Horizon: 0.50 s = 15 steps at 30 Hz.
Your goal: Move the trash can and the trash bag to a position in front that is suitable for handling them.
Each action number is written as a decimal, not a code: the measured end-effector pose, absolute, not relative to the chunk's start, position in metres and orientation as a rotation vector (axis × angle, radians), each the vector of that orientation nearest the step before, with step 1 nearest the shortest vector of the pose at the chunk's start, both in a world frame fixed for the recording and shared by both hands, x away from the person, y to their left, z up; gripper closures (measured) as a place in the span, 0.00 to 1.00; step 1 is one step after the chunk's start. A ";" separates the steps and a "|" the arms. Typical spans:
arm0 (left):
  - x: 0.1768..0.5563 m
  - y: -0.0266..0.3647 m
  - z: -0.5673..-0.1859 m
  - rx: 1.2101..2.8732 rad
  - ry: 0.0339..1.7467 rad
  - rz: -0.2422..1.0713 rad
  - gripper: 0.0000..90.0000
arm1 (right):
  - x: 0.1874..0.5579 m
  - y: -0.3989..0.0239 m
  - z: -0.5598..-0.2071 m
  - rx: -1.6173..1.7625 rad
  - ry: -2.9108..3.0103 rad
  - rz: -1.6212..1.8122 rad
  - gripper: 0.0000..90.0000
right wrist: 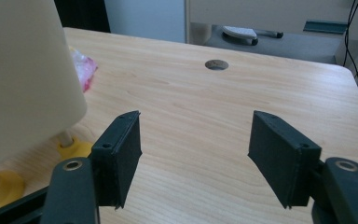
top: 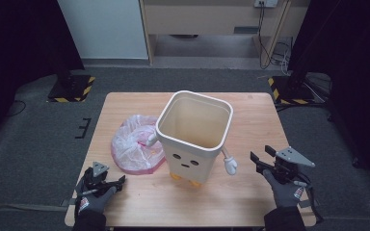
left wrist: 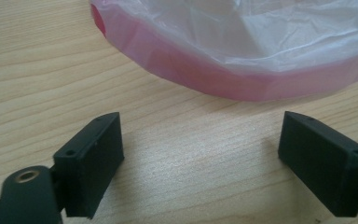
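Wooden table [top: 250, 192], dark floor around it: nothing picked up yet, both my grippers idle.
One cream bin [top: 194, 134] stands mid-table, one pink bag [top: 135, 143] bunched touching its left side. Left gripper [top: 120, 181] near-left, jaws wide, empty, aimed at the bag; right gripper [top: 261, 155] near-right, jaws wide, empty. My guess: bag goes in the bin, so next I close left on a bag fold.

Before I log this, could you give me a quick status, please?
Left gripper, right gripper open, empty. Cream character-faced bin upright; pink plastic bag beside it. Nothing between.
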<state>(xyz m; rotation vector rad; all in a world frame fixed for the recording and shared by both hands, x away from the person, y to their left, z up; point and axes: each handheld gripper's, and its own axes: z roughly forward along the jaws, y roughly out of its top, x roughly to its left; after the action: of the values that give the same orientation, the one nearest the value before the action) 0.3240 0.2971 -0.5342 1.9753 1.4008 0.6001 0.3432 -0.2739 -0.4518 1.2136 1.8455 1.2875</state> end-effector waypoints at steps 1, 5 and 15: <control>0.324 0.297 -0.534 1.977 1.401 0.597 0.10 | 0.344 -0.274 -0.443 1.211 1.835 1.301 0.37; 0.325 0.297 -0.535 1.977 1.414 0.593 0.07 | 0.347 -0.274 -0.427 1.194 1.814 1.327 0.37; 0.325 0.294 -0.535 1.980 1.422 0.594 0.04 | 0.360 -0.257 -0.373 1.130 1.767 1.448 0.35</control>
<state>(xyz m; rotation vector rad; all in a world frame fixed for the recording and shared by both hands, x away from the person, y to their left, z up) 0.3254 0.2943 -0.5351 1.9801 1.4222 0.5940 0.3597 -0.2566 -0.3727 1.1303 1.7672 1.4484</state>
